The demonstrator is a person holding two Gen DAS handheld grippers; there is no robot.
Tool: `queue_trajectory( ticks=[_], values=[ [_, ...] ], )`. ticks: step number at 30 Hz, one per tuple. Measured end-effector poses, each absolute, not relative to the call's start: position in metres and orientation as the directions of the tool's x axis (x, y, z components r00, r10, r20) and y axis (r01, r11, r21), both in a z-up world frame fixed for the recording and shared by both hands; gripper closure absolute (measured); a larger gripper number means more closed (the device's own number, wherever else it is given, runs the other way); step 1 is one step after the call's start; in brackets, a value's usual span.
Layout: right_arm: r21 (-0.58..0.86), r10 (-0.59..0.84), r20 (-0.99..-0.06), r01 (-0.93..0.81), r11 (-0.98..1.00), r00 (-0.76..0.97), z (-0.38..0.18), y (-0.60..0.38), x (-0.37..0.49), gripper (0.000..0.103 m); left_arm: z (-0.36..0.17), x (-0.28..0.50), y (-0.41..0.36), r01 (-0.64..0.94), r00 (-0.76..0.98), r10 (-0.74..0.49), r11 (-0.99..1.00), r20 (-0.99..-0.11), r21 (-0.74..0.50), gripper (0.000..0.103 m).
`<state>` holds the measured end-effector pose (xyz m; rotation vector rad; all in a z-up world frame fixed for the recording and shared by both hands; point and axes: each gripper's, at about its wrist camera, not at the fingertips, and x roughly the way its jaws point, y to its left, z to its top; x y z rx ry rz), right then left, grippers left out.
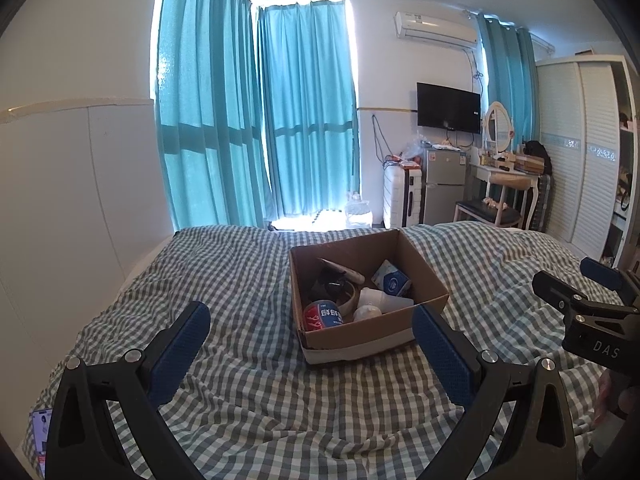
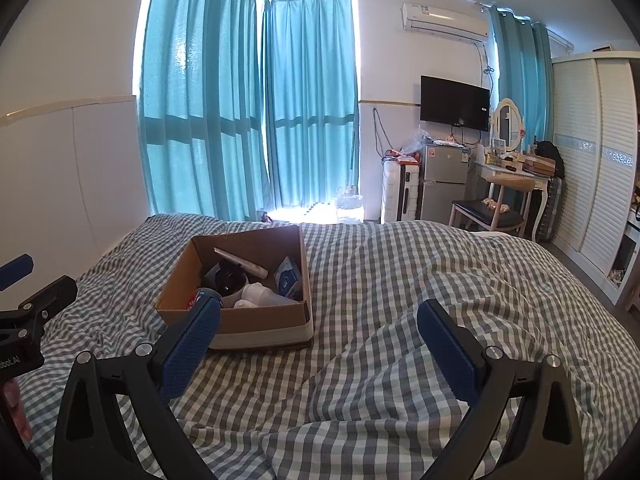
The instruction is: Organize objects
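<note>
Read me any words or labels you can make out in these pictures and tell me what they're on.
"DAS": on the right gripper, seen from the left wrist.
"bot.AI": on the left gripper, cut off at the frame edge.
Can in the cardboard box: Chinese characters, blurred.
Blue packet: unreadable.

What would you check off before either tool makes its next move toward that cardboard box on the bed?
1. Left tool open and empty: ok.
2. Right tool open and empty: ok.
3. Cardboard box upright on the checked bedcover: ok.
4. Items sit inside the box, such as the red can and blue-white packet: ok.
5. Anything left outside to sort: cannot tell.
</note>
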<state>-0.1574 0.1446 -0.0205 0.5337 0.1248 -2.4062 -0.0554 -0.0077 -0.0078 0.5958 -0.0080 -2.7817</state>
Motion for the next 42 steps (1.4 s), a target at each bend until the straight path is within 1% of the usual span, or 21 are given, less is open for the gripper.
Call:
queue_trajectory(
  ticks=[26,29,33,36,42],
  values=[
    [0.049,-0.587,-0.417,0.628,-0.777,-0.694,-0.0228,0.1388,-0.1545,0.004,-0.0097,-0.0528,-0.0087,0.298,-0.863,-0.297,-0.952,-0.408,0.062,0.000],
    [0.048,-0.587,-0.417,0.628,-0.777,-0.694,-0.0229,0.1389,-0.1545,0.004,-0.0092,-0.0513,-0.0087,0.310,-0.863,-0.311,-0.948,-0.399,0.069,0.000],
    [0.048,-0.586,-0.419,0.628,-0.777,-0.693,-0.0228,0.1385,-0.1543,0.004,-0.0096,-0.0520,-0.0113,0.318,-0.856,-0.317,-0.946,-0.409,0.068,0.000],
    [0.047,-0.585,-0.419,0.627,-0.778,-0.694,-0.0229,0.1380,-0.1543,0.004,-0.0088,-0.0494,-0.0124,0.325,-0.860,-0.321,-0.944,-0.396,0.060,0.000],
    [0.046,-0.585,-0.423,0.628,-0.776,-0.692,-0.0242,0.1381,-0.1530,0.004,-0.0104,-0.0493,-0.0089,0.327,-0.855,-0.331,-0.942,-0.398,0.081,0.000]
  ],
)
